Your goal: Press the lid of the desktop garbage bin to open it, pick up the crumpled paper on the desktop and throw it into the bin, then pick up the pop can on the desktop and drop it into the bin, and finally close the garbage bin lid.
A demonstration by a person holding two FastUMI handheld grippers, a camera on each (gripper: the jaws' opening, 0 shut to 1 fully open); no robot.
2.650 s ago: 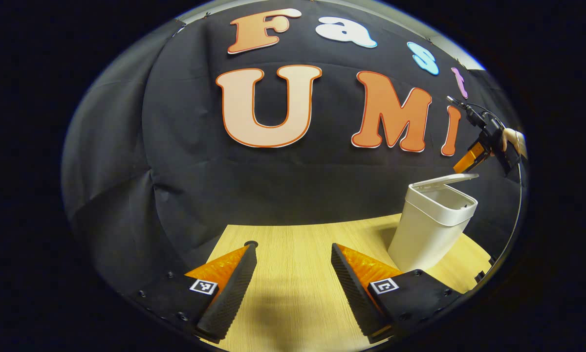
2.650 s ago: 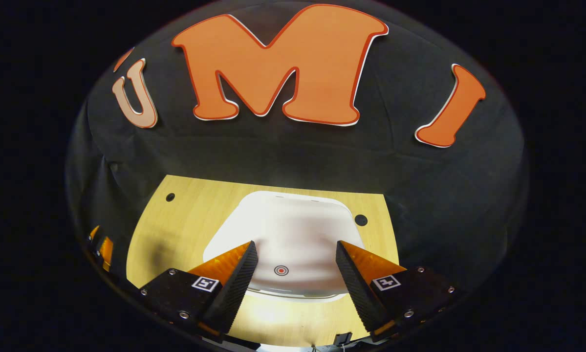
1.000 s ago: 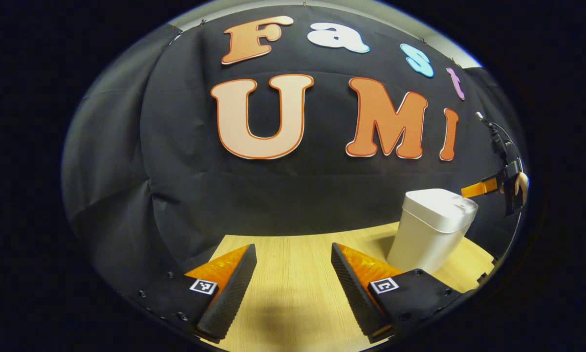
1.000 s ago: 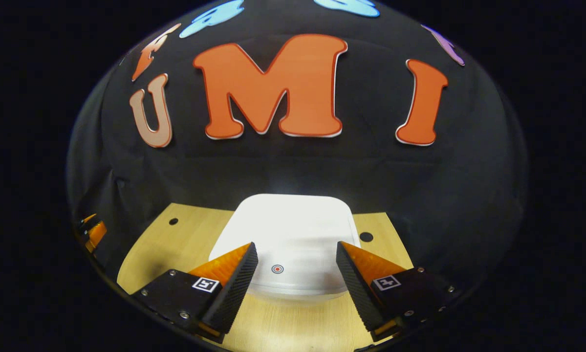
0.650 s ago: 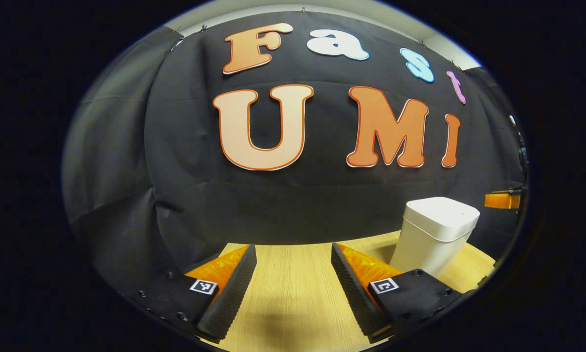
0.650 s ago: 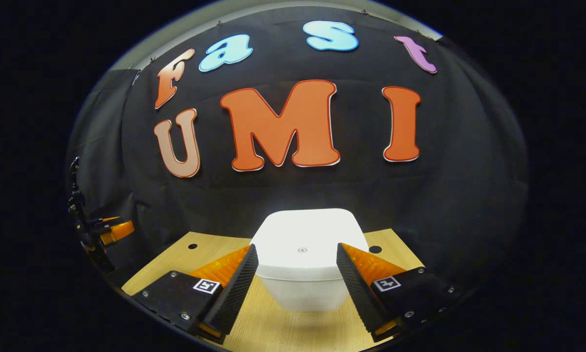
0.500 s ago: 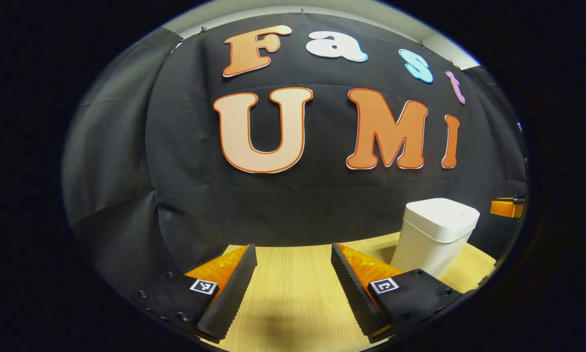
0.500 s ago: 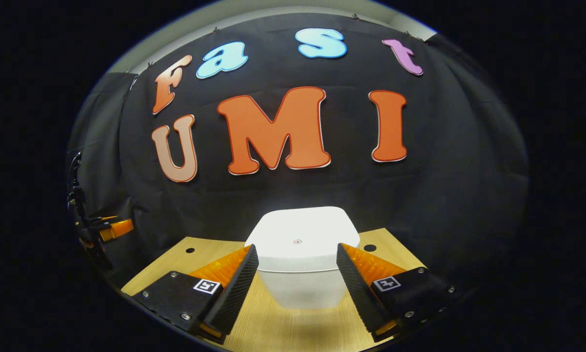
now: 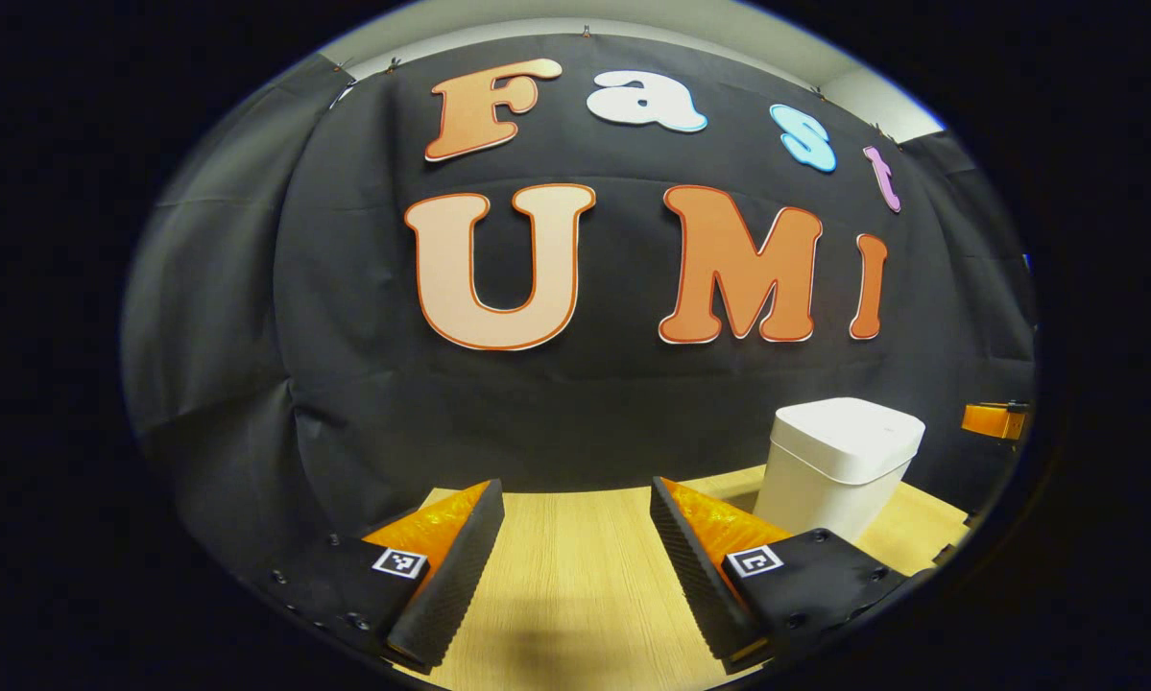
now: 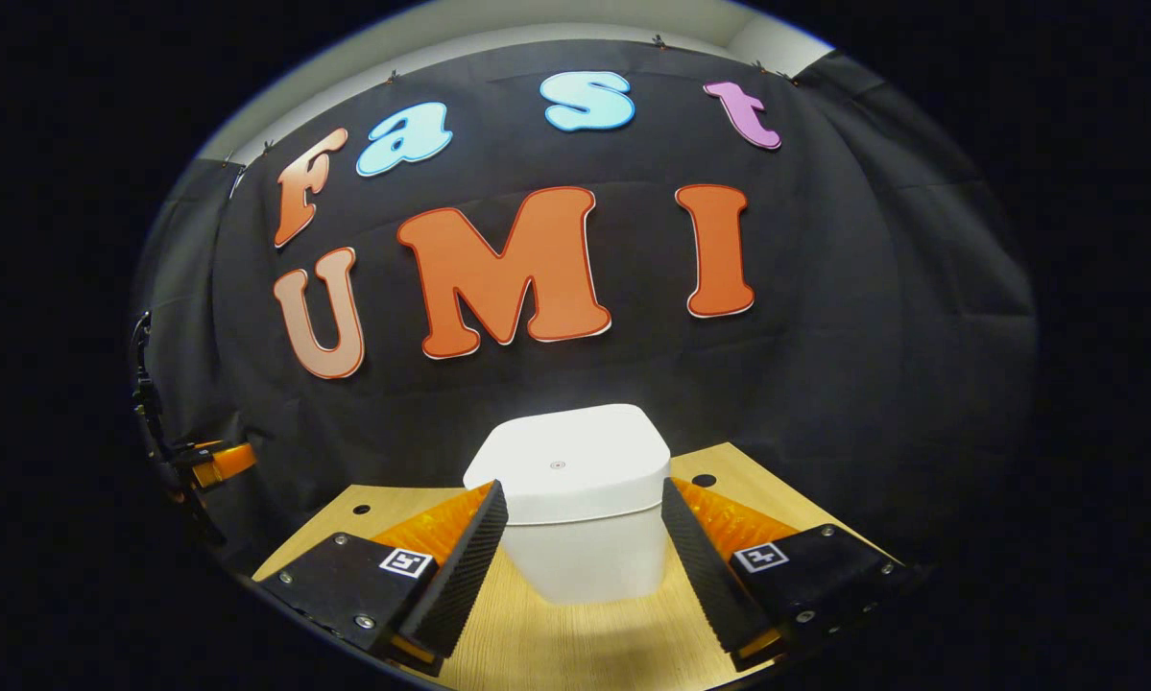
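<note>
Since the garbage bin [image 10: 575,509] stands shut on the table [image 10: 575,643], its lid [image 10: 561,461] flat and flush, I judge it a light, stiff plastic shell that could slide or tip if shoved sideways; any press belongs straight down on the lid's top. My right tool [image 10: 583,547] hangs just in front of the bin, jaws spread, empty. My left tool [image 9: 575,552], likewise spread and empty, waits well left of the bin [image 9: 839,465].
</note>
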